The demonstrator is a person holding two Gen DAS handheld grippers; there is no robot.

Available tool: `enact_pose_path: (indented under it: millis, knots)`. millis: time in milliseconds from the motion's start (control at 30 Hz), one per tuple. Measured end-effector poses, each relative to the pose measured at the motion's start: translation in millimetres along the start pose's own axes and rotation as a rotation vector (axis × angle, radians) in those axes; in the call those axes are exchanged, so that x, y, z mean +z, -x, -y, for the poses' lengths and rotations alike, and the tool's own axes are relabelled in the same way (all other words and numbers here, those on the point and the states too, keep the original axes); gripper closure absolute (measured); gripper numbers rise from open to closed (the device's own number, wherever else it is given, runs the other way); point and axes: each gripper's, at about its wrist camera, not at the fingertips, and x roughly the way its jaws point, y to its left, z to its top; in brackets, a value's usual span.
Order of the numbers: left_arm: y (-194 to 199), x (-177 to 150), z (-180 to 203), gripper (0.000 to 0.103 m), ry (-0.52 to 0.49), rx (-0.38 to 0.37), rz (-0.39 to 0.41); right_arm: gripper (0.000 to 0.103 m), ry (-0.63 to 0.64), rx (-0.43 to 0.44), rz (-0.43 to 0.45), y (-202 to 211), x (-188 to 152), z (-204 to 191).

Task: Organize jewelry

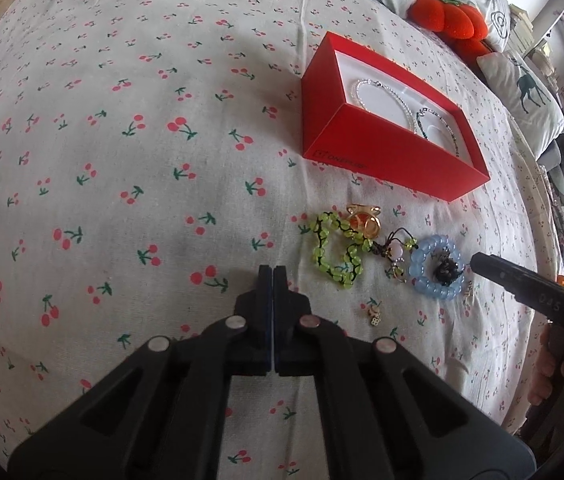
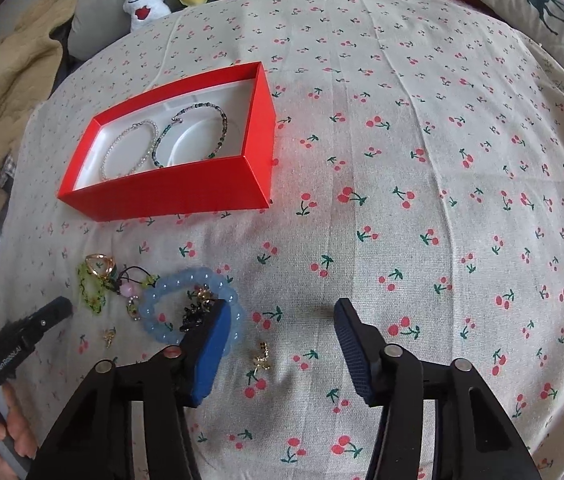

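My left gripper [image 1: 273, 276] sits pressed together, empty, over bare cherry-print cloth [image 1: 122, 160]. My right gripper [image 2: 282, 332] hangs spread, nothing between the pads, its left pad overlapping the blue bead bracelet [image 2: 170, 292] beside the loose pile, with a gold earring [image 2: 260, 360] lying under the gap. The red box [image 2: 186, 196] already holds two strands. I judge the earring comes next: centre over it, pinch low, avoid bunching cloth.
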Motion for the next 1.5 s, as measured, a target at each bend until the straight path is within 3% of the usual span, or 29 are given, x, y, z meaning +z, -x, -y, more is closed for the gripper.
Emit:
enact_pose_path:
  millis: [67,167,233,333,500,567,633,733,1067,1500]
  knots:
    - [3,3,-3,0.102,0.026,-0.036,0.01,0.066,-0.007,0.008,-0.02,-6,3,-1]
    - [5,8,-1,0.097,0.032,-0.063,0.026,0.069,-0.002,0.019,-0.024,-8,5,-7]
    - [3,10,5,0.082,0.024,-0.071,0.033,0.069,0.015,0.026,-0.025,-8,6,-12]
    - [-7,11,15,0.076,-0.001,-0.039,0.015,0.07,0.047,-0.002,-0.035,-12,4,-19]
    - [-19,8,31,0.077,-0.083,0.089,0.026,0.07,0.109,-0.063,-0.034,-19,0,-33]
    - [-19,8,34,0.089,-0.101,0.114,0.025,0.071,0.151,-0.101,-0.027,-21,-3,-41]
    - [-18,8,33,0.096,-0.089,0.1,0.015,0.073,0.201,-0.136,-0.019,-23,-6,-50]
    - [-15,6,30,0.097,-0.079,0.088,0.009,0.091,0.236,-0.137,-0.017,-23,-9,-58]
    - [1,4,19,0.097,-0.004,0.008,-0.01,0.092,0.157,-0.023,-0.013,3,-5,-41]
    - [40,3,36,0.097,-0.035,-0.081,0.043,0.092,0.174,0.033,0.085,49,-8,-50]
